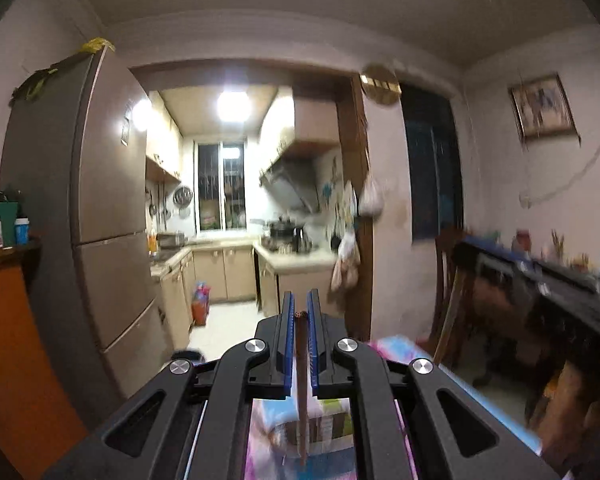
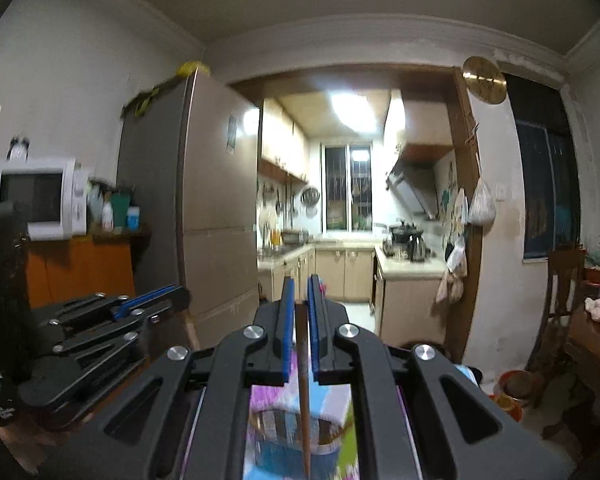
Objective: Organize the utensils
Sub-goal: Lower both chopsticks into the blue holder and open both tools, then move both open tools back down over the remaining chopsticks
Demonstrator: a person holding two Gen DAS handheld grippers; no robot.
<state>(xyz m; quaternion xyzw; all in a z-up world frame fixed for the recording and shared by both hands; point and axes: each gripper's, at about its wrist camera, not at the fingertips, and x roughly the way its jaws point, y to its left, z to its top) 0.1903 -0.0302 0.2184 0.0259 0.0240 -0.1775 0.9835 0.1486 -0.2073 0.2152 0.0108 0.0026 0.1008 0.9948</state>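
Closest to the lens in both views are the black linkage arms with silver bolts, then the blue-padded tongs. The left tongs (image 1: 300, 312) are squeezed narrow on a thin brown wooden chopstick (image 1: 302, 392), which runs from between the pads back down toward the camera, its spotted tip poking out just past the grip. The right tongs (image 2: 300, 300) are clamped the same way on a second brown chopstick (image 2: 304, 400), pointed end hanging low over a round clear container (image 2: 292, 424) that's blurry and sits on a colourful patterned cloth (image 2: 268, 396). In the right view the left tongs (image 2: 148, 298) show off to the left, near but not touching.

Both point level into the room, so there's plenty of open air ahead. A tall brown fridge (image 1: 100, 208) stands left, a dark wooden counter (image 1: 540, 280) with bottles on the right, and the lit kitchen doorway (image 2: 348, 200) straight ahead. A white microwave (image 2: 40, 200) sits on an orange cabinet (image 2: 80, 268).
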